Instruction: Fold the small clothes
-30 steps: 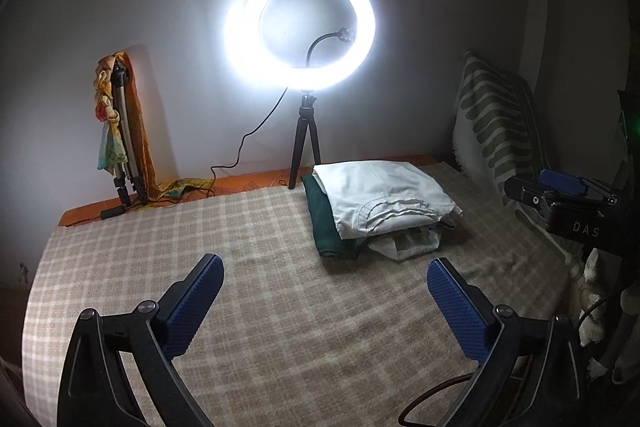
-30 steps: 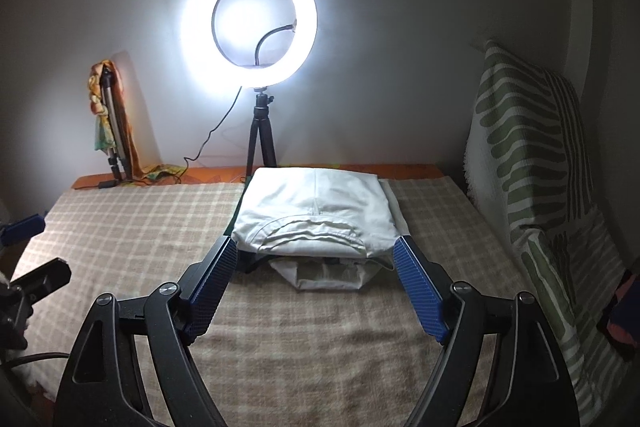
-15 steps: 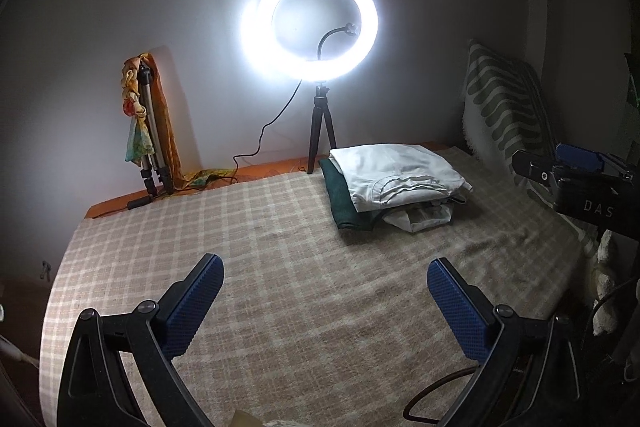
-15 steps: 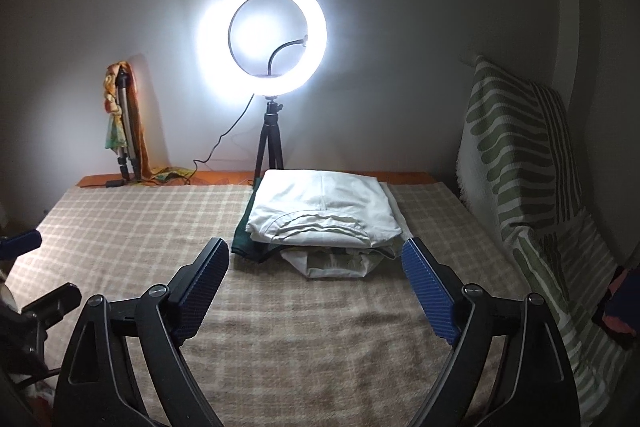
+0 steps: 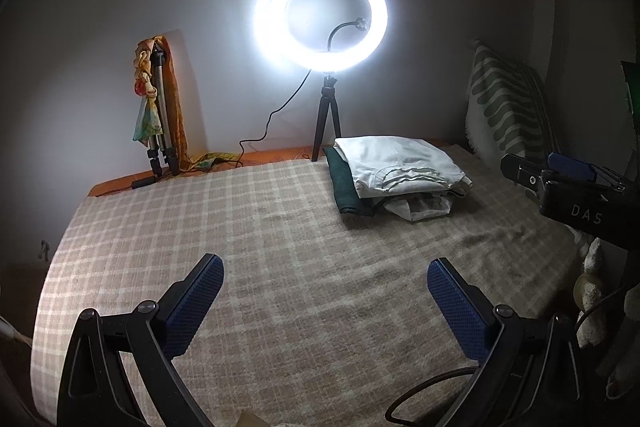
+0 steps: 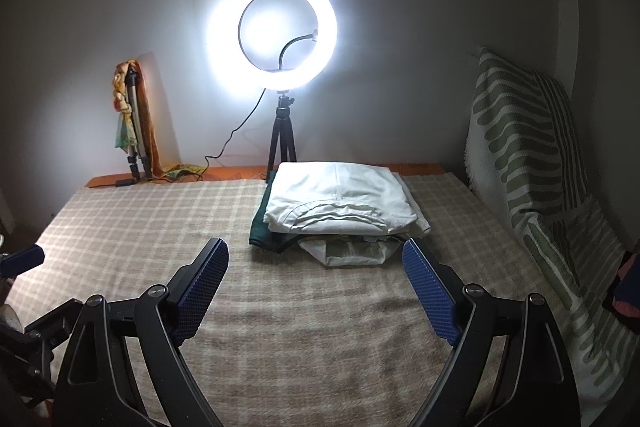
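Stack of folded clothes (image 6: 340,211) sits far on the bed (image 6: 160,219), by the ring light (image 6: 272,35). Left gripper (image 5: 324,301) and right gripper (image 6: 316,283) both empty, fingers apart. Cloth looks soft, light; pinch top white piece at near edge

I see a bed covered by a beige checked blanket (image 6: 160,223) filling the lower half of both views. At the centre of the right wrist frame, toward the far edge, a stack of folded clothes (image 6: 340,199) lies on it: a white garment on top, a dark green one (image 6: 260,227) under it showing at the left, and a pale printed piece (image 6: 352,253) poking out at the near side. Along the upper edge an orange sheet (image 6: 224,173) shows beyond the blanket; a ring light tripod (image 6: 282,135) stands there, and a folded tripod (image 6: 136,131) at upper left. At the right edge a green-striped pillow (image 6: 520,147) leans upright.
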`<action>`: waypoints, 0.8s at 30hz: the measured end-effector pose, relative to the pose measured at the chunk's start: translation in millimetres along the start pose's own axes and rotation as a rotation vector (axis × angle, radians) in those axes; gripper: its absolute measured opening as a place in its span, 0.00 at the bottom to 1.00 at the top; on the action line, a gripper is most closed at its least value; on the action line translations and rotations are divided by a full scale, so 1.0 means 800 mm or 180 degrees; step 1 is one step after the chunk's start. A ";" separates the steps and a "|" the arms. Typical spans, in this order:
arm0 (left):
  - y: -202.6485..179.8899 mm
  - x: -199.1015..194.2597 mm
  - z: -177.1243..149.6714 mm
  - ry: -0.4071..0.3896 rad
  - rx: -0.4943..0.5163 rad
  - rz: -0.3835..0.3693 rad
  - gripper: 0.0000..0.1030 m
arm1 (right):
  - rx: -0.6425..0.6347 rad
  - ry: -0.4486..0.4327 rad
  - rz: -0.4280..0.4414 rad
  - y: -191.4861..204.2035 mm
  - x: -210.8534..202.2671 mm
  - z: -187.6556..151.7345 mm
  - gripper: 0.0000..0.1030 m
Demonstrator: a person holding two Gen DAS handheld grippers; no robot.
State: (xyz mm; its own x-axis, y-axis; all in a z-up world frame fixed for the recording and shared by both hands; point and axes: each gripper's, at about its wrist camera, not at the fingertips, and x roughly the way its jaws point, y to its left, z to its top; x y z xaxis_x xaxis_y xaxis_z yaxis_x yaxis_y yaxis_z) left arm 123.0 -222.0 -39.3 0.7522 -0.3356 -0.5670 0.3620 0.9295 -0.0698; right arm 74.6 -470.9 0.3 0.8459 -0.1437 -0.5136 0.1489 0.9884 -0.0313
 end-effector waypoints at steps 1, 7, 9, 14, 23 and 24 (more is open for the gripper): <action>0.001 0.000 0.000 0.0002 -0.0006 0.0000 1.00 | 0.0008 0.0001 0.0008 0.000 0.001 0.000 0.87; 0.002 -0.005 -0.001 -0.0019 -0.0016 0.0010 1.00 | 0.0040 0.0025 0.0055 0.001 0.003 0.000 0.87; 0.000 -0.007 -0.001 -0.0031 -0.0010 0.0015 1.00 | 0.0035 0.0024 0.0064 0.002 0.002 0.000 0.87; -0.001 -0.010 -0.001 -0.0050 -0.0015 0.0011 1.00 | 0.0018 0.0011 0.0051 0.003 0.000 0.001 0.87; 0.003 -0.013 -0.002 -0.0031 -0.0053 0.0011 1.00 | -0.0001 0.0010 0.0076 0.007 0.000 0.002 0.87; 0.003 -0.013 -0.002 -0.0037 -0.0055 0.0023 1.00 | 0.0000 0.0011 0.0083 0.007 0.000 0.002 0.87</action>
State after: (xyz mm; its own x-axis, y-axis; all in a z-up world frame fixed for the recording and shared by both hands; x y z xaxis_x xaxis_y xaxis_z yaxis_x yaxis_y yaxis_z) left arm 114.8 -216.2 -34.8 0.7613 -0.3305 -0.5579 0.3470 0.9344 -0.0800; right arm 76.4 -465.9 1.4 0.8478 -0.1177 -0.5172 0.1267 0.9918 -0.0180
